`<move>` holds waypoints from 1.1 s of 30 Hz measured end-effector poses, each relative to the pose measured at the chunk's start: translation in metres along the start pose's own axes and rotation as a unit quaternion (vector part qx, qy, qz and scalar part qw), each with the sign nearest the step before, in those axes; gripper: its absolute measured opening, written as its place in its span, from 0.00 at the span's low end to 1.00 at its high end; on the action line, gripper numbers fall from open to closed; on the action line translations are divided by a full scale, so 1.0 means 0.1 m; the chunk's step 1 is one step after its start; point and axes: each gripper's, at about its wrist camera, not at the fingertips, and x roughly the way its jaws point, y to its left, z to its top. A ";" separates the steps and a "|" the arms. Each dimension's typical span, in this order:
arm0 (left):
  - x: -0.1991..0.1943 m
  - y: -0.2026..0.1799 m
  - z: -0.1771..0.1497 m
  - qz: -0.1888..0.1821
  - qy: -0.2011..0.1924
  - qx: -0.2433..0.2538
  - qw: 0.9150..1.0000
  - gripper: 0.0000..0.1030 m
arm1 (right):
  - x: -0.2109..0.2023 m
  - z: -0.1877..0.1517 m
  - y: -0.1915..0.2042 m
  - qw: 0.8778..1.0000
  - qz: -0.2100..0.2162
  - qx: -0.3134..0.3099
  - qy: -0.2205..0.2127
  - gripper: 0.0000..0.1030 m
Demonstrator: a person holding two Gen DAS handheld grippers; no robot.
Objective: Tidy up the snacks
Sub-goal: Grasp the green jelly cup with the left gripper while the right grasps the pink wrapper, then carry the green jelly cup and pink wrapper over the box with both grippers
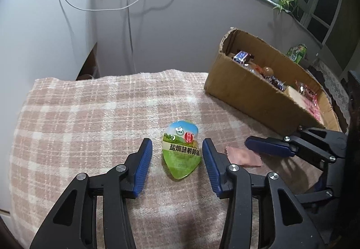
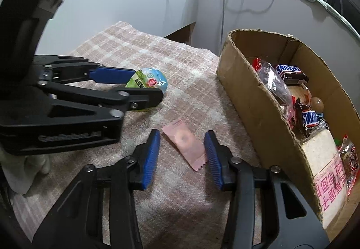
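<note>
With both jaws spread, the left gripper should close squarely on the egg pack and the right gripper on the flat pink sachet, pressing low, before lifting toward the box at right.

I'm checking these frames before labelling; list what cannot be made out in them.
- Right wrist view: the near side of the green snack pack is hidden by the left gripper.
- Both views: the bottom layer in the cardboard box is covered by the snacks on top.
- Right wrist view: the box's right end is cut off by the picture edge.
- Both views: any print on the pink sachet is too faint to read.
</note>
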 end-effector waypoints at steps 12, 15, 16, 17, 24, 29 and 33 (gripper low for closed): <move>0.01 0.01 -0.01 -0.001 -0.004 0.003 1.000 0.33 | 0.00 0.01 0.03 1.000 0.003 -0.003 0.007 0.08; -0.02 0.03 -0.02 0.001 -0.007 -0.001 1.000 0.33 | -0.01 0.00 0.00 1.000 0.008 0.007 0.004 0.06; -0.02 0.03 -0.02 0.002 -0.009 -0.002 1.000 0.33 | -0.02 -0.01 -0.01 1.000 0.010 0.011 0.002 0.06; -0.04 0.05 -0.03 0.002 -0.010 -0.004 1.000 0.33 | -0.03 -0.02 -0.01 1.000 0.015 0.017 0.000 0.05; -0.21 0.09 -0.08 0.009 -0.024 -0.016 1.000 0.33 | -0.13 -0.06 -0.01 0.999 0.033 0.036 -0.017 0.05; -0.39 0.04 -0.09 0.012 -0.038 -0.014 0.999 0.33 | -0.29 -0.09 -0.02 0.997 0.045 0.053 -0.033 0.05; -0.55 -0.08 -0.08 0.011 -0.052 -0.006 0.999 0.33 | -0.46 -0.13 -0.04 0.996 0.046 0.058 -0.048 0.05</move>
